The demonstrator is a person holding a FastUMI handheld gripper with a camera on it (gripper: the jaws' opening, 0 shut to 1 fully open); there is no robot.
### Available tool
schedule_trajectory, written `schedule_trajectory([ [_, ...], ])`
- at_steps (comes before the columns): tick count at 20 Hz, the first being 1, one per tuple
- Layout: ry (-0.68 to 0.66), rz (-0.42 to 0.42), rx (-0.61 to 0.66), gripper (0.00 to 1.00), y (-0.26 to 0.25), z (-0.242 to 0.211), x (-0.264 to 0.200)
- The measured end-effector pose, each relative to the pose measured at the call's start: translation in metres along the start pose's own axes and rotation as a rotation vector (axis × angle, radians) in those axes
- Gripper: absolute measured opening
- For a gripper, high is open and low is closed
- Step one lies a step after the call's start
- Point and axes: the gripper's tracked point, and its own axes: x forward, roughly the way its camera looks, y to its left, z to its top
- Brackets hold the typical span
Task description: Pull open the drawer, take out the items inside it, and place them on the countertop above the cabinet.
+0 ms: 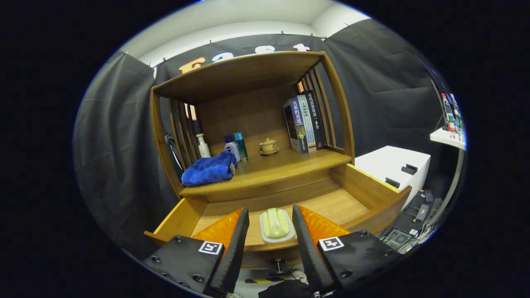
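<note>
The wooden drawer (pixel 364 188) of the cabinet stands pulled out below the countertop (pixel 290 163). On the drawer's floor lies a pale green soap in a white dish (pixel 276 224). My gripper (pixel 271 215) hovers over the drawer's front part, open, its orange-faced fingers (pixel 232 229) on either side of the soap dish with a gap on both sides. Whether the fingertips are level with the dish or above it I cannot tell. A blue towel (pixel 209 169) lies on the left of the countertop.
On the countertop stand a white bottle (pixel 203 145), a blue-capped bottle (pixel 231 145), a teal bottle (pixel 240 145), a lidded cup on a saucer (pixel 268 145) and books (pixel 304 122). A shelf roof hangs above. A white box (pixel 393 165) stands right of the drawer.
</note>
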Motion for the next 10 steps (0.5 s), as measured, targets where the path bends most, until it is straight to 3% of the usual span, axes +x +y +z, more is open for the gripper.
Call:
schedule_trajectory([
  [7, 0.144, 0.018, -0.024, 0.92, 0.018, 0.014, 0.051],
  [8, 0.164, 0.022, -0.041, 0.99, 0.02, 0.012, 0.057],
  [10, 0.206, 0.024, -0.071, 0.99, 0.023, 0.01, 0.072],
])
